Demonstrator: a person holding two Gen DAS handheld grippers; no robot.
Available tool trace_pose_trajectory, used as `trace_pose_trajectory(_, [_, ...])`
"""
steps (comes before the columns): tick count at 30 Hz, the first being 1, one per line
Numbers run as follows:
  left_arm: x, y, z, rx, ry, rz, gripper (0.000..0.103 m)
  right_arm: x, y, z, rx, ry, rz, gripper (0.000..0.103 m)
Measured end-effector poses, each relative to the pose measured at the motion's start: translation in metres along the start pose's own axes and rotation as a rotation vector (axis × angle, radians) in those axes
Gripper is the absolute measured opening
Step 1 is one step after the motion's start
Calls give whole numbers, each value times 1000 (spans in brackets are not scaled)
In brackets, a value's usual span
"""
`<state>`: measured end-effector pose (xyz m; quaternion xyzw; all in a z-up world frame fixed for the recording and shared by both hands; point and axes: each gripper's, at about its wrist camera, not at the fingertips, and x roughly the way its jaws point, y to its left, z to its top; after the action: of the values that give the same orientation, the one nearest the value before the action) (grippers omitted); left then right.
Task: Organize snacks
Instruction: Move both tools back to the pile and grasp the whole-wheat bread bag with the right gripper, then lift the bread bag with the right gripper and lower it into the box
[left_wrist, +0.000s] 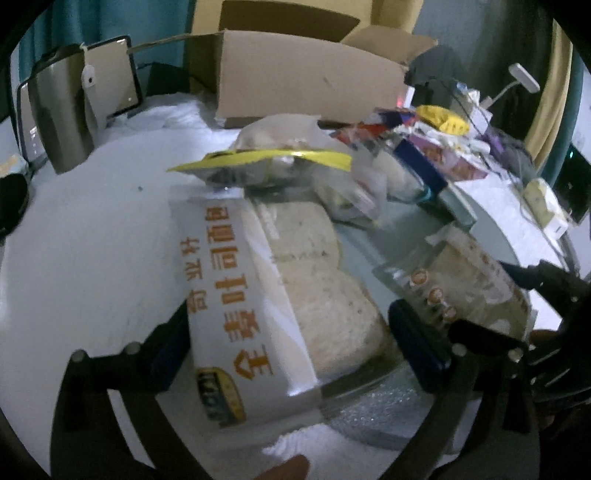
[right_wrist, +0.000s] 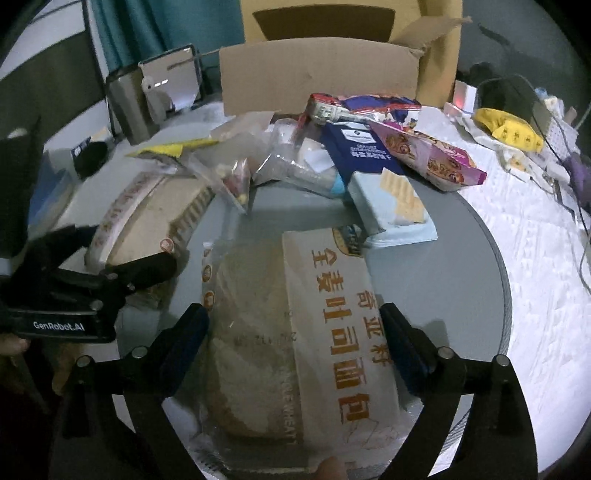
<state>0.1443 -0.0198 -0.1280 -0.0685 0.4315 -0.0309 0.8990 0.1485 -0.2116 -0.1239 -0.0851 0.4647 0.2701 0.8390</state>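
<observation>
Two bags of whole wheat bread with orange Chinese lettering lie on a round grey tray (right_wrist: 480, 280). My left gripper (left_wrist: 291, 332) is shut on one bread bag (left_wrist: 280, 295); that bag and gripper show at the left of the right wrist view (right_wrist: 147, 229). My right gripper (right_wrist: 295, 332) is shut on the second bread bag (right_wrist: 295, 332), which shows in the left wrist view (left_wrist: 476, 280). Behind them lies a pile of snacks: a yellow-edged clear bag (left_wrist: 266, 166), a blue wafer box (right_wrist: 391, 206), a navy box (right_wrist: 358, 147), a purple cookie bag (right_wrist: 428, 155).
An open cardboard box (right_wrist: 317, 74) stands behind the pile. A metal canister (left_wrist: 62, 118) and a tablet (left_wrist: 110, 74) stand at back left. Yellow object (right_wrist: 509, 129), cables and clutter lie at right on the white cloth (right_wrist: 535, 258).
</observation>
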Motion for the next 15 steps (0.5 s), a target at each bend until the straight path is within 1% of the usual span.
trace_pose_trajectory(3, [-1,1,0,5,1,-10,100,0,0,-2,-20,-6,-4,95])
trace_pose_trajectory(5, [-4,0,-1,15,-8,-17,89,-1,1,-2,-20,-7,-1,92])
trace_pose_trajectory(7, [-7,1,0,25,-18,-19,83,-2,3,-2,-47,-8,1,84])
trace_pose_trajectory(9, [-10,1,1,29,-25,-29,78,-5,4,-1,-47,-7,30,81])
trace_pose_trajectory(11, [-14,0,2,30,-37,-38,74,-7,3,0,-47,-9,43,79])
trace_pose_trajectory(15, [-24,0,3,34,-60,-51,57,-16,1,2,-38,-18,71,78])
